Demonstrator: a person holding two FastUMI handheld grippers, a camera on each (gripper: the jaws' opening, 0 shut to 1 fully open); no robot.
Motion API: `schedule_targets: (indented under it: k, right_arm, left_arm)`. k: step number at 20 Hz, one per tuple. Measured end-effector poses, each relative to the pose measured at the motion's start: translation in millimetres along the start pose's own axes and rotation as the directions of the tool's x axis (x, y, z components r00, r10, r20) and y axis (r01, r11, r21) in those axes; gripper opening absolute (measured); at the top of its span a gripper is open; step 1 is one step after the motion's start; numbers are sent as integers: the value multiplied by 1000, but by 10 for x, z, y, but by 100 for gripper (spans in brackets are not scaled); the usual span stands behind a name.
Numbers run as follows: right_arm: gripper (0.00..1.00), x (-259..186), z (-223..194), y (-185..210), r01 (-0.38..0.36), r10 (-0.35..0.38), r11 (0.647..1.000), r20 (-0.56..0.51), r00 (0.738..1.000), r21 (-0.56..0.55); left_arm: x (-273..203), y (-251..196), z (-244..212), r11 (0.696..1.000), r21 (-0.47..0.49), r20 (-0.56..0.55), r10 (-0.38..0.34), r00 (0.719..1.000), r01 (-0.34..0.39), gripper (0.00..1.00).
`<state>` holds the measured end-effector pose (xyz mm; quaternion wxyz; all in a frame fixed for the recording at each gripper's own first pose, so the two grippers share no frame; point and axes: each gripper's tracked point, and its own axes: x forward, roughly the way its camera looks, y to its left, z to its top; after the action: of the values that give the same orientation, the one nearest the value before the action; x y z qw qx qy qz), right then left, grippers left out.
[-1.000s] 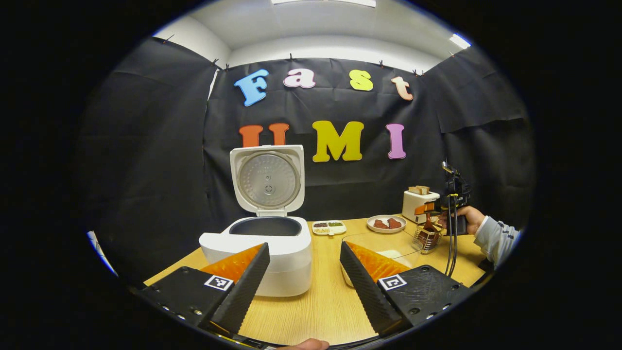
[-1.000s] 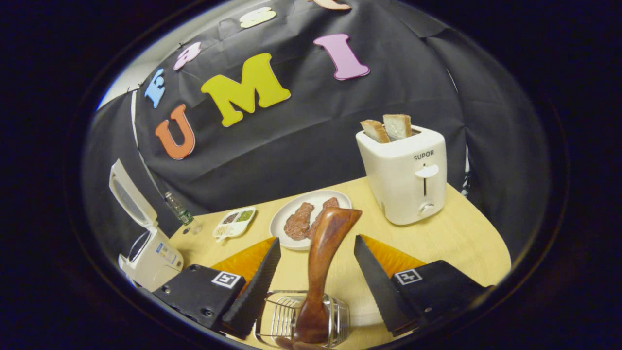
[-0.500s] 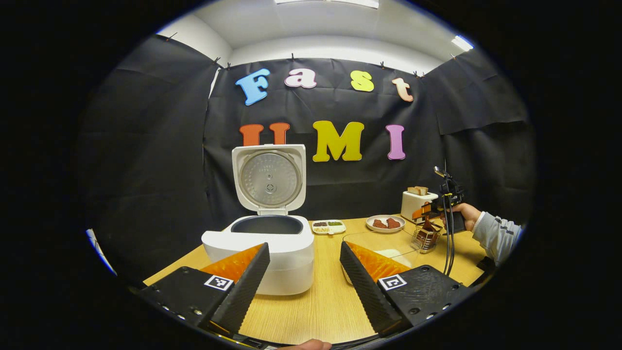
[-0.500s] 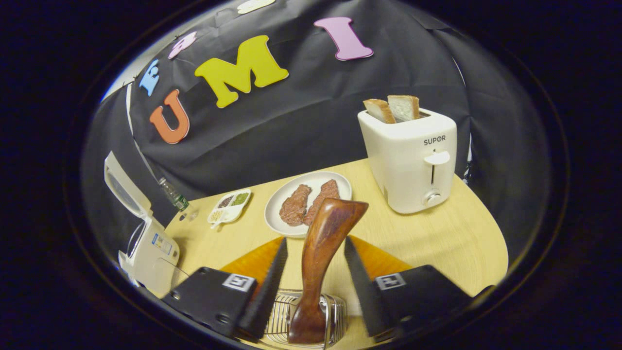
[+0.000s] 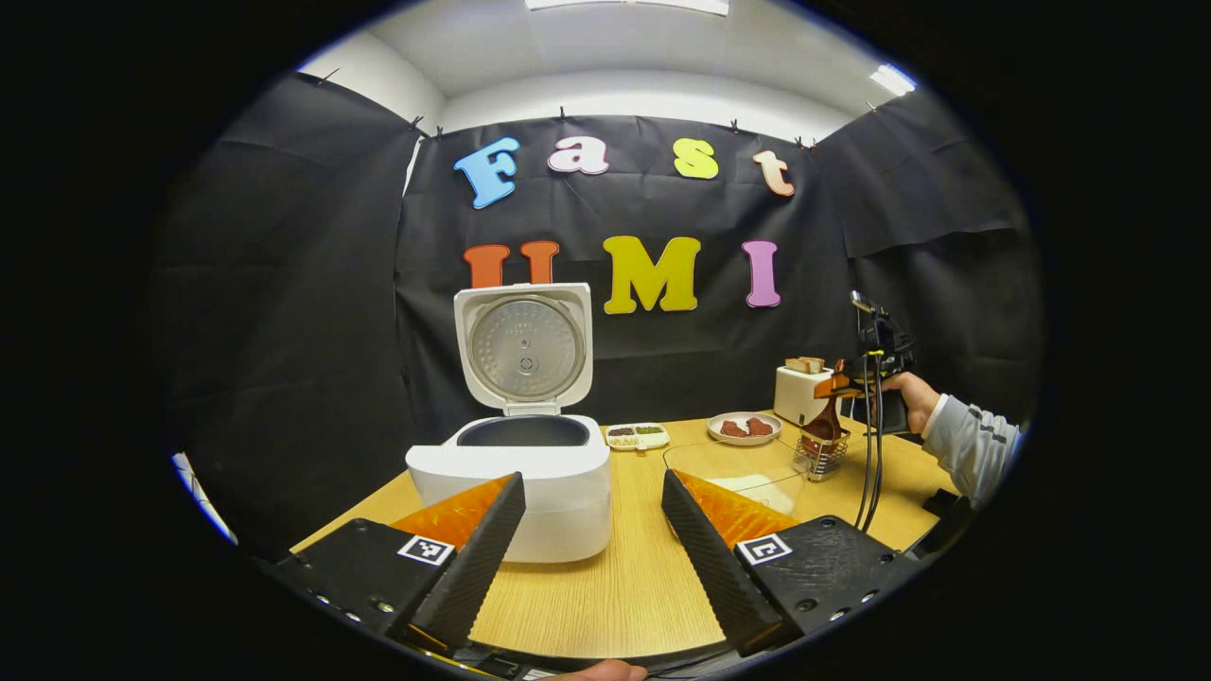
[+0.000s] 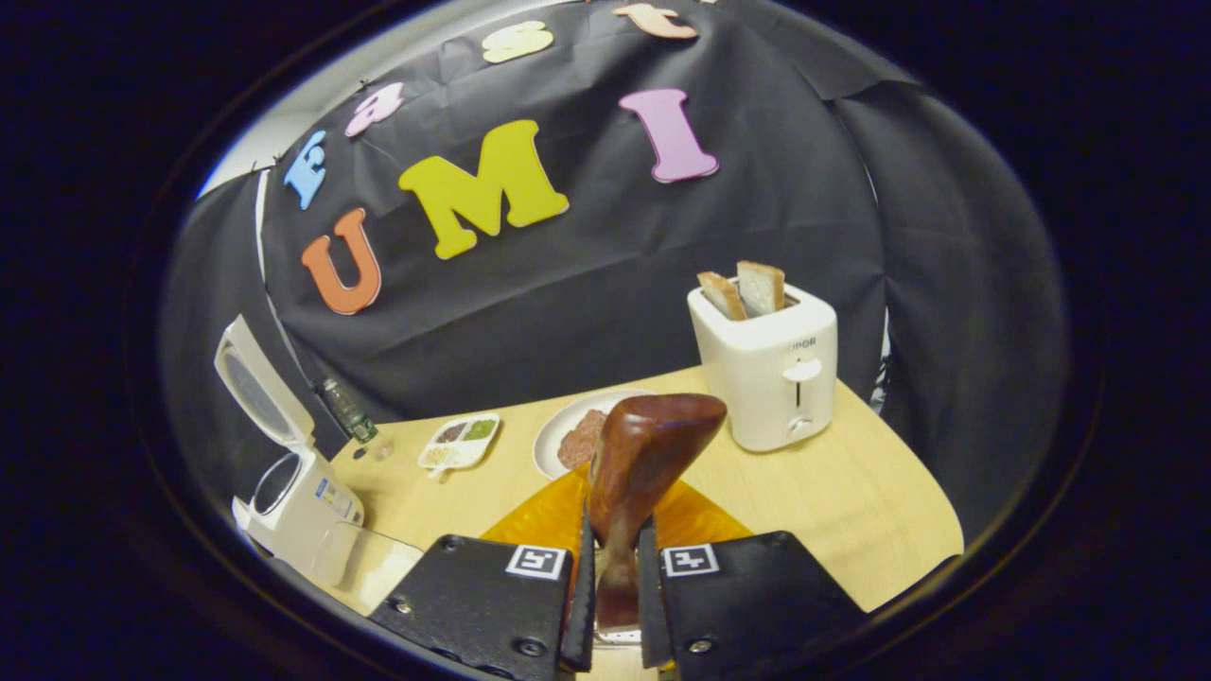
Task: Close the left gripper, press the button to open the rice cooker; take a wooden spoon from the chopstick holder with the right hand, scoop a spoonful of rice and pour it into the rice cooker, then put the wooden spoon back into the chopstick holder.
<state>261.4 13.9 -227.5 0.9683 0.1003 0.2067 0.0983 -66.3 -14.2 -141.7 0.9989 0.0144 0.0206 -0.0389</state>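
Standing upright between the right gripper's (image 6: 613,586) fingers, the wooden spoon (image 6: 636,473) is clamped by its handle, both fingers pressing on it from either side, with its broad dark end rising above them. In the left gripper view the same spoon (image 5: 825,416) rises out of the wire chopstick holder (image 5: 819,456), and I cannot tell whether its lower end has cleared the basket. A hand (image 5: 908,397) in a grey sleeve (image 5: 970,445) holds that gripper (image 5: 845,385), cables hanging down from it.

Just left of the chopstick holder sits a clear glass bowl of rice (image 5: 747,482), partly hidden behind one finger of the left gripper (image 5: 591,549). That gripper hangs low over the wooden surface (image 5: 624,586) with its fingers spread wide apart, gripping nothing.

Farther left of the chopstick holder, the white rice cooker (image 5: 530,473) stands with its lid (image 5: 525,345) swung fully up, the dark inner pot showing. Behind the chopstick holder are a white plate with two pieces of meat (image 5: 744,427), a small divided dish of seasonings (image 5: 637,435) and a white toaster (image 6: 766,364) with two bread slices (image 6: 743,288) sticking up from its slots. A small bottle (image 6: 348,411) stands by the cloth wall, beyond the rice cooker.
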Motion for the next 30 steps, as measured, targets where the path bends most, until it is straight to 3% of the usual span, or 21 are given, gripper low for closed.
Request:
schedule_targets:
  k: [3, 9, 14, 18, 22, 26, 29, 30]
  right_arm:
    - [24, -263, 228, 167, 29, -26, 999, 76, 997, -38]
    - [24, -817, 419, 938, 3, 17, 995, 196, 980, -101]
    - [24, -1053, 259, 1669, 22, 29, 983, 273, 961, -182]
    - [24, -920, -159, 2080, 38, 22, 973, 256, 966, -227]
    - [24, -602, -601, 2232, 56, -1, 961, 199, 980, -270]
    - [24, -269, -1014, 2096, 106, -71, 950, 128, 989, -294]
    - [24, -190, -1181, 1858, 196, -160, 905, 125, 979, -379]
    - [24, -192, -1225, 1931, 181, -145, 911, 123, 982, -370]
  left_arm:
    - [-133, 40, 14, 1000, -3, 10, 1, 1000, -1, 93]
    - [-408, 157, 21, 1000, -13, 17, -8, 1000, 8, 93]
    - [-608, 235, -8, 999, -27, 26, -17, 1000, 18, 93]
    - [-744, 366, -48, 1000, -20, 29, -3, 1000, 4, 93]
    - [-785, 510, -105, 1000, -22, 30, 13, 999, -12, 93]
    - [-756, 598, -206, 999, -35, 9, 21, 1000, -21, 93]
    - [-738, 595, -282, 998, -55, -10, 8, 1000, -8, 93]
    - [-719, 597, -298, 998, -60, -11, 5, 1000, -6, 93]
